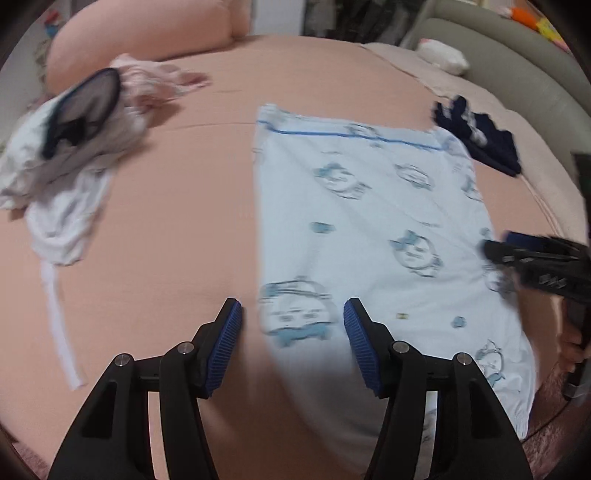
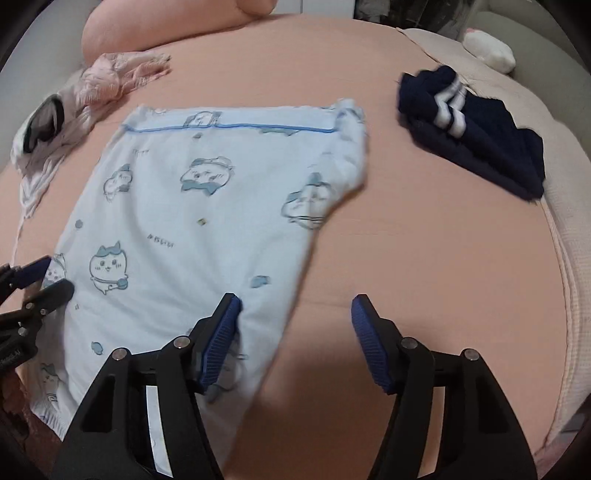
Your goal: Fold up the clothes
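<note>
Both hand-held grippers open above the pale-blue garment on the bed.

We see the left hand-held gripper (image 1: 292,314) and right hand-held gripper (image 2: 296,308) spread, empty; the pale-blue garment (image 2: 207,206) lies flat at frame centre on the bed (image 2: 424,236).

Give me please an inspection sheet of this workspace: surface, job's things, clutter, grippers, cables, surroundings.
Surface: pink bed sheet, smooth.
Job's things: light blue cartoon-print garment spread flat.
Clutter: navy garment with white stripes at right; pink garment and white garment at left.
Grippers: left gripper open; right gripper open; neither holds cloth.
Cables: nothing seen.
Surroundings: pink pillow, white plush toy.
</note>
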